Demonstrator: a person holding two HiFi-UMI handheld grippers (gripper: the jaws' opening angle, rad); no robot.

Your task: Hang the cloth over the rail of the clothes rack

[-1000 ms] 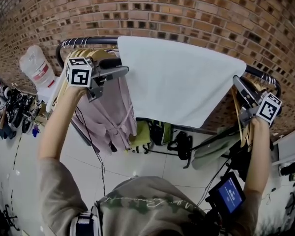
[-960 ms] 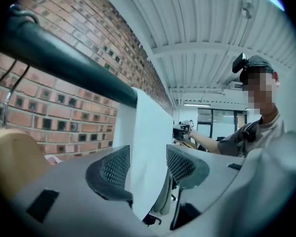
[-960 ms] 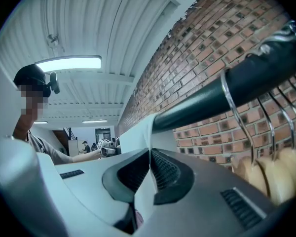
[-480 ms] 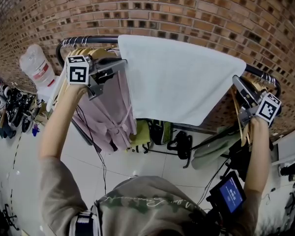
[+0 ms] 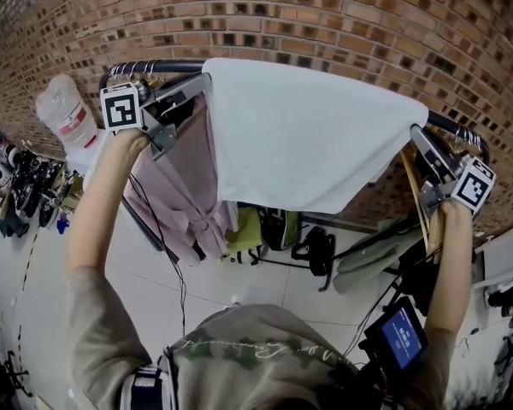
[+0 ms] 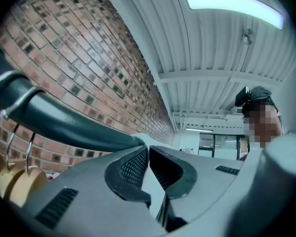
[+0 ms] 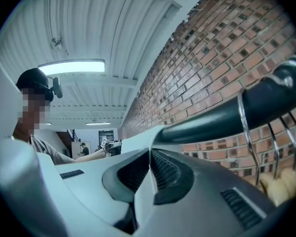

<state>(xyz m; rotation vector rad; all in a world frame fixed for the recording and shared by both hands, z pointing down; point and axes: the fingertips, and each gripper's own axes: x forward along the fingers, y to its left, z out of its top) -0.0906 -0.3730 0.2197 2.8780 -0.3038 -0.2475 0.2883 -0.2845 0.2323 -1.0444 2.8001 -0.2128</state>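
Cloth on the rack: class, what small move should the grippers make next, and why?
Probably draw both grippers slightly apart along the rail, to smooth the cloth before letting go. The cloth already drapes over the rail, and the left gripper and right gripper are each shut on a top corner beside it.

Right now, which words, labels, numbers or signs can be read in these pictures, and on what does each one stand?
None can be read.
Small screen, bottom right of the head view: pale lines on blue, too small to read.
White bundle left of the rack: red label, too blurred.
Left gripper and right gripper: square black-and-white markers only, no letters.
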